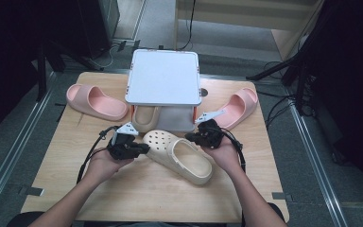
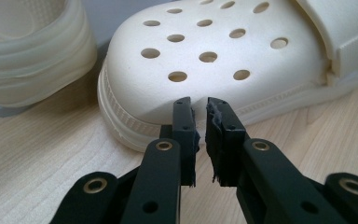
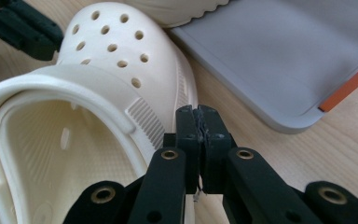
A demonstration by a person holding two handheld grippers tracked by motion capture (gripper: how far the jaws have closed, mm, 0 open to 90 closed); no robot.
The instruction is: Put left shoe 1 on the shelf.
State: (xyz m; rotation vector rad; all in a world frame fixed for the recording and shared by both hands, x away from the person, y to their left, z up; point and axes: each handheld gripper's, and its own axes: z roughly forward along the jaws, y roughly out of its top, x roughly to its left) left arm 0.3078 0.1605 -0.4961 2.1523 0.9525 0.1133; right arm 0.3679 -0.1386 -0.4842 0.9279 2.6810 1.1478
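Note:
A cream clog (image 1: 179,153) with holes over its toe lies in the middle of the wooden table, toe toward the left. My left gripper (image 1: 142,147) is at the toe. In the left gripper view its tips (image 2: 199,105) stand a narrow gap apart against the toe's rim (image 2: 135,126), with nothing between them. My right gripper (image 1: 191,137) is at the clog's far side near the strap. Its jaws (image 3: 197,112) are shut together, empty, beside the clog's ribbed side (image 3: 144,121). A second cream clog (image 1: 144,118) sits under the white shelf.
A white two-level shelf (image 1: 163,78) stands at the table's back centre, and its grey lower tray (image 3: 279,56) lies close to my right gripper. One pink slipper (image 1: 97,101) lies at the back left, another (image 1: 238,108) at the back right. Bare wood stretches along the front.

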